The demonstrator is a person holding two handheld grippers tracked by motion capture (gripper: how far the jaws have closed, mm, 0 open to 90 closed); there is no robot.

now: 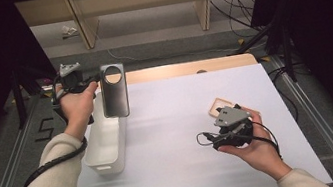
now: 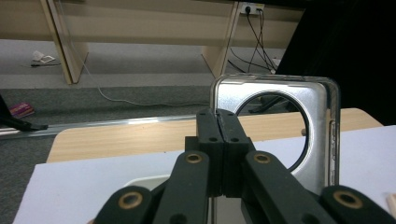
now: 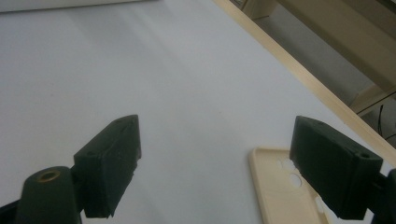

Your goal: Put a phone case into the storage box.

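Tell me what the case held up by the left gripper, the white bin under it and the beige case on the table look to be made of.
Held case: a shiny silver back with a clear, glossy rim, so probably plastic with a metallic finish; real metal can't be ruled out.
White bin: smooth, matte, opaque walls with rounded corners, likely moulded plastic.
Beige case: dull, even surface with punched cutouts, probably soft plastic or silicone.

The left gripper (image 2: 218,140) clamped the edge of a silver phone case (image 2: 322,135), held upright above the worktop's (image 2: 70,186) far edge
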